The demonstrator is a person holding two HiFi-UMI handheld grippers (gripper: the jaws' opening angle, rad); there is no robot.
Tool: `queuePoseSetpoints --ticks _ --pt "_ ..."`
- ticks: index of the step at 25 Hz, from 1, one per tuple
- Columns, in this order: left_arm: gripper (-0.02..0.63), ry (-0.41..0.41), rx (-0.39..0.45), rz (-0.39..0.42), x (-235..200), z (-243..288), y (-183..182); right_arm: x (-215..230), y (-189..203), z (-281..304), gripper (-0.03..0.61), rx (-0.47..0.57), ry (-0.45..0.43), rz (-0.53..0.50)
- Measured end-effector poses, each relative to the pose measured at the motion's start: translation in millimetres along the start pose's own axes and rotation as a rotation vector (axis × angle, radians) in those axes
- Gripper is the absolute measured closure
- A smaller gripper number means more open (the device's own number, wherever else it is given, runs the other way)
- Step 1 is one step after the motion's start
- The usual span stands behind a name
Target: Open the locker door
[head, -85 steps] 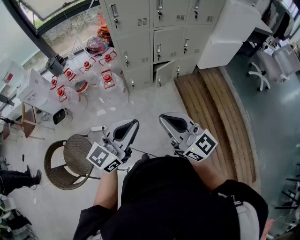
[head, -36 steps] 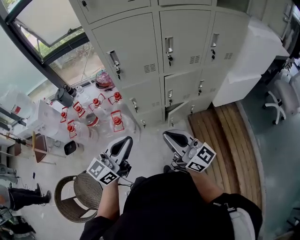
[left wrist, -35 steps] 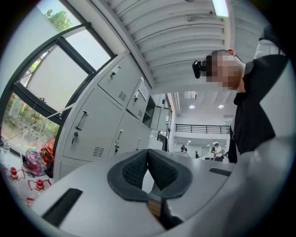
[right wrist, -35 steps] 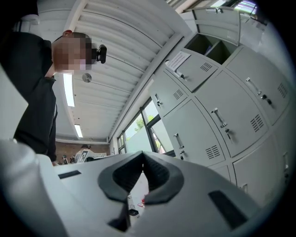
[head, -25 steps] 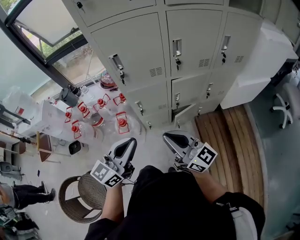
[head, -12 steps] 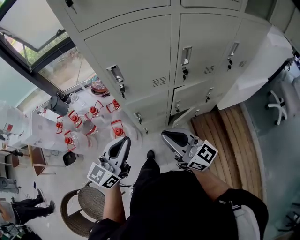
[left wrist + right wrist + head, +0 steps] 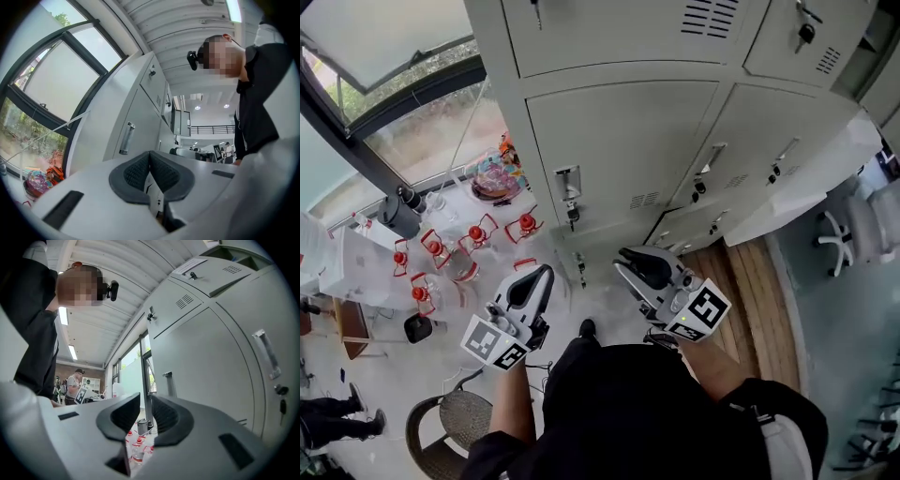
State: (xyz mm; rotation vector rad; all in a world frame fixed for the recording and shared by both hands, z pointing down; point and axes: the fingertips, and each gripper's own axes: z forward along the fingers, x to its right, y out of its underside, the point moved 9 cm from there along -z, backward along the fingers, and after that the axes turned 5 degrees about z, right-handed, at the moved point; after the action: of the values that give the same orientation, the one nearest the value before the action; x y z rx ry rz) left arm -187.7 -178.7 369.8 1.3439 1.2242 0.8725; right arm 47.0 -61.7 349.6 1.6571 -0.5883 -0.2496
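On the head view, the locker door (image 7: pixel 619 150) that I took to be mine stood shut at 12 o'clock, filling the middle of the bank. Its handle (image 7: pixel 568 194) sat near the door's left edge. My left gripper (image 7: pixel 539 281) hung at 7 o'clock of that handle and my right gripper (image 7: pixel 630 261) at 5 o'clock. Both were well apart from the door and touched nothing. The handle lay between them, and I judged the left one slightly nearer (depth reads poorly from above). Its long axis ran straight up the door face, 12 to 6.

On the left gripper view, my left gripper (image 7: pixel 150 154) had its pads pressed together with nothing between them. The handle (image 7: pixel 125 138) showed at 11 o'clock of the tips as an upright bar, clear of them.

On the right gripper view, my right gripper (image 7: pixel 146 401) held its jaws a narrow slit apart, empty, with only red-capped bottles (image 7: pixel 136 449) on the floor showing through the gap. The same handle (image 7: pixel 168 380) stood at 1 o'clock of the tips, upright. With the handle on the left edge, I reckoned the door hinged on the right, so either gripper would have to spread wider to take the bar across its long axis.
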Motion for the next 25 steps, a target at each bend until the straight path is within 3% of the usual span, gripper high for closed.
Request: queuePoseSetpoints --ticks 12,25 --pt "0.598 0.046 0.011 -0.01 -73 16 1 29 -16 73 0.5 -0.018 0.04 -0.102" --pt "0.598 0.081 0.032 -0.001 -100 25 5 44 -21 105 0.488 -0.049 0.059 -0.121"
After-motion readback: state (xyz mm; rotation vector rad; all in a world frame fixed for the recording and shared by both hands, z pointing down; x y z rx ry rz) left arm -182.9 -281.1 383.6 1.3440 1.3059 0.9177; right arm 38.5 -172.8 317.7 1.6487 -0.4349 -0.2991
